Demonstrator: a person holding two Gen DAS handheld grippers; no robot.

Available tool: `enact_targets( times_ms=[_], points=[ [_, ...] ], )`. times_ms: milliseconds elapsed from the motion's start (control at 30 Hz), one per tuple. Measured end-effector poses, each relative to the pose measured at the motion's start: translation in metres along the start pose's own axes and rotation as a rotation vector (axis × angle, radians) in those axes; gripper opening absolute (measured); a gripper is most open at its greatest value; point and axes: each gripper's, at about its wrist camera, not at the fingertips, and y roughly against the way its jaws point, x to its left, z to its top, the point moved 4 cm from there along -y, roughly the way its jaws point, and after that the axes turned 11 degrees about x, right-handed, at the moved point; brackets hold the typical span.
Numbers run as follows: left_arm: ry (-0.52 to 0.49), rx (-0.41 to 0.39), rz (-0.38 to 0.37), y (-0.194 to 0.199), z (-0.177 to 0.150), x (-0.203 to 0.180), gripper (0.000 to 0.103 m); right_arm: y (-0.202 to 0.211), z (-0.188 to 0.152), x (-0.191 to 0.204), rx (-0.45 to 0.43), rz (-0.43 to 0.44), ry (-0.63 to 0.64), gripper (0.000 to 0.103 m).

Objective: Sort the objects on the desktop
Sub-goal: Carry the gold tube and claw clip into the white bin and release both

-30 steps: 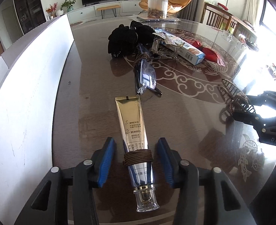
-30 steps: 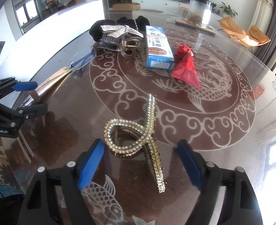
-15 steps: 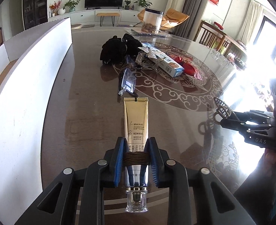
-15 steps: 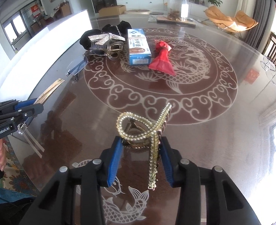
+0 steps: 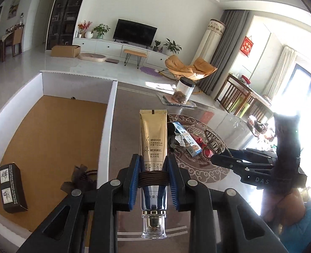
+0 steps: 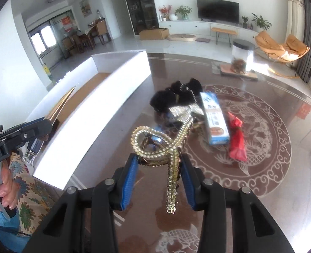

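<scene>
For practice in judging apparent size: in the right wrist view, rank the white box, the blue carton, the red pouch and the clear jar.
1. white box
2. blue carton
3. red pouch and clear jar: look alike; the jar stands farther off, so unranked.

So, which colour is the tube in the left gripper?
Gold above, silver below; the tube shows best in the left wrist view.

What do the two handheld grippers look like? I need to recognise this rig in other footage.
Both are matte black plastic with angular ribbed arms, round silver pivot pins and blue ribbed pads lining the jaws. The left gripper carries white "GenRobot.AI" lettering on its side; the right gripper shows "DAS". No cables show. Blue clothing appears beside each handle.
</scene>
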Motion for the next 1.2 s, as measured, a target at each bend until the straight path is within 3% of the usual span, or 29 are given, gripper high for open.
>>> enact_targets(
  times_ms=[100,233,367,567,633,667,733,867,933,1000,1100,1200],
  points=[
    [0.056,-0.018,0.112,0.02,0.012,0.054,0.025,-0.001,0.046,0.062,-0.051,0.105,0.077,0.041],
    [0.148,0.058,0.215,0.011,0.014,0.122,0.025,-0.024,0.093,0.143,-0.074,0.209,0.176,0.041],
    [0.245,0.182,0.243,-0.015,0.004,0.169,0.025,-0.078,0.113,0.193,0.004,0.263,0.2,0.042],
    [0.32,0.33,0.305,-0.041,-0.02,0.199,0.028,-0.157,0.105,0.218,0.157,0.282,0.179,0.043],
    [0.355,0.357,0.323,-0.044,-0.027,0.206,0.044,-0.166,0.103,0.218,0.167,0.313,0.155,0.064],
    [0.374,0.357,0.319,-0.044,-0.03,0.208,0.049,-0.166,0.102,0.215,0.155,0.319,0.141,0.08],
    [0.403,0.327,0.305,-0.04,-0.033,0.211,0.055,-0.159,0.102,0.208,0.119,0.327,0.13,0.085],
    [0.387,0.24,0.314,-0.03,-0.03,0.192,0.055,-0.129,0.097,0.187,0.034,0.3,0.144,0.085],
    [0.321,0.2,0.301,-0.025,-0.024,0.165,0.055,-0.109,0.085,0.17,-0.033,0.257,0.154,0.086],
    [0.224,0.172,0.269,-0.021,-0.018,0.128,0.055,-0.089,0.064,0.142,-0.096,0.184,0.145,0.095],
    [0.055,0.152,0.179,-0.022,-0.012,0.058,0.056,-0.07,0.015,0.081,-0.13,0.049,0.066,0.097],
    [-0.102,0.156,0.049,-0.025,-0.017,-0.018,0.056,-0.064,-0.047,0.008,-0.065,-0.106,-0.074,0.097]
  ],
)
